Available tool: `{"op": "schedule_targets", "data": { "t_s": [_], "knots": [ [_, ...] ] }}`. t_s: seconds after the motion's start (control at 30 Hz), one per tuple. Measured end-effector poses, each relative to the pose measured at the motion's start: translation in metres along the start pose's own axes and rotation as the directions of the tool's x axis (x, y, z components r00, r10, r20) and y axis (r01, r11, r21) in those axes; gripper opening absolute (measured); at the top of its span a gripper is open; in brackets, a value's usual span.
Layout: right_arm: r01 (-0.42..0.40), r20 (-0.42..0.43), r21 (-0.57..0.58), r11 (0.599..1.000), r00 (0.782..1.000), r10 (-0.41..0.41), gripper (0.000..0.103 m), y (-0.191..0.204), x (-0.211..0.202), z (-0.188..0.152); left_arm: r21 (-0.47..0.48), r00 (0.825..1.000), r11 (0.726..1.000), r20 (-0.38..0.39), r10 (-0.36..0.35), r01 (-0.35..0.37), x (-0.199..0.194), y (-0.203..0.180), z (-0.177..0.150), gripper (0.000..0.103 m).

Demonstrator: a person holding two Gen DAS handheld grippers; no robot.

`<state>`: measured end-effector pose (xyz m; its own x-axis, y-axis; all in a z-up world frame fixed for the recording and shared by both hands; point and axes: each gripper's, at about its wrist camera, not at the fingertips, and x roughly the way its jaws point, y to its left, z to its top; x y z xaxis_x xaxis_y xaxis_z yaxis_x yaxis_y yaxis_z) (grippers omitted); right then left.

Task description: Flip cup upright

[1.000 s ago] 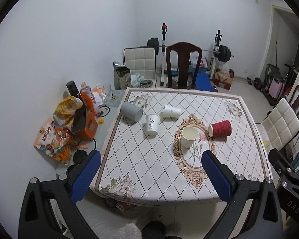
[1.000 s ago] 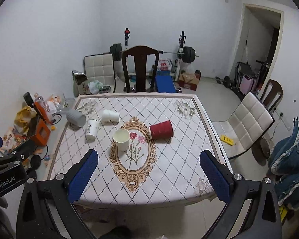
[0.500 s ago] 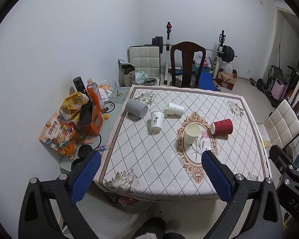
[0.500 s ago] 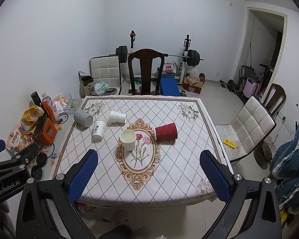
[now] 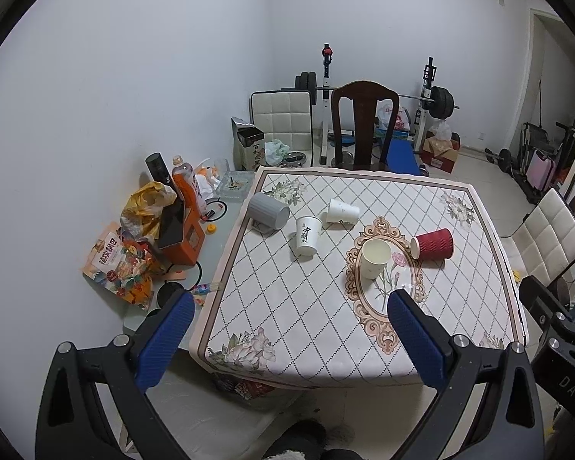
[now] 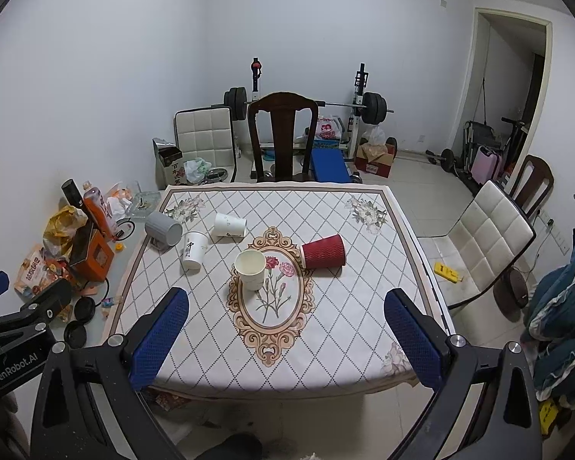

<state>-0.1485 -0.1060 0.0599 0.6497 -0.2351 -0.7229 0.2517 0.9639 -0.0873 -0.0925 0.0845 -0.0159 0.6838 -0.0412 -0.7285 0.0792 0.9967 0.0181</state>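
Hovering well back from the near edge of the worktop (image 6: 326,345), the right hand-held gripper (image 6: 285,339) has its blue-padded fingers (image 6: 159,339) spread wide and holds nothing. The left hand-held gripper (image 5: 287,339) is likewise wide open and empty, apart from every cup.

Five cups sit on the patterned cloth. A red ribbed cup (image 6: 323,251) lies on its side just right of the central oval design, mouth toward the left. Beside it a cream cup (image 6: 250,269) stands upright on the oval's top edge, mouth up. Farther left, a white cup with dark lettering (image 6: 194,250) stands upright. Behind it a plain white cup (image 6: 230,224) lies on its side, and a grey cup (image 6: 163,228) lies on its side at the worktop's left edge (its mouth faces the camera).

A dark wooden chair (image 6: 282,136) stands at the far side. Snack bags and an orange box (image 5: 182,239) clutter the grey surface left of the cloth.
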Motion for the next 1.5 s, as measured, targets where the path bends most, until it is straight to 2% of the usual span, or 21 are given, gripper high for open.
{"op": "schedule_targets", "data": {
  "t_s": [1.5],
  "knots": [
    [-0.033,-0.049,-0.035,0.999,0.998,0.032,0.103,0.003,0.020,0.001,-0.012,1.000,1.000,-0.015,0.007,-0.007,0.002,0.008,-0.004,0.103]
  ]
}}
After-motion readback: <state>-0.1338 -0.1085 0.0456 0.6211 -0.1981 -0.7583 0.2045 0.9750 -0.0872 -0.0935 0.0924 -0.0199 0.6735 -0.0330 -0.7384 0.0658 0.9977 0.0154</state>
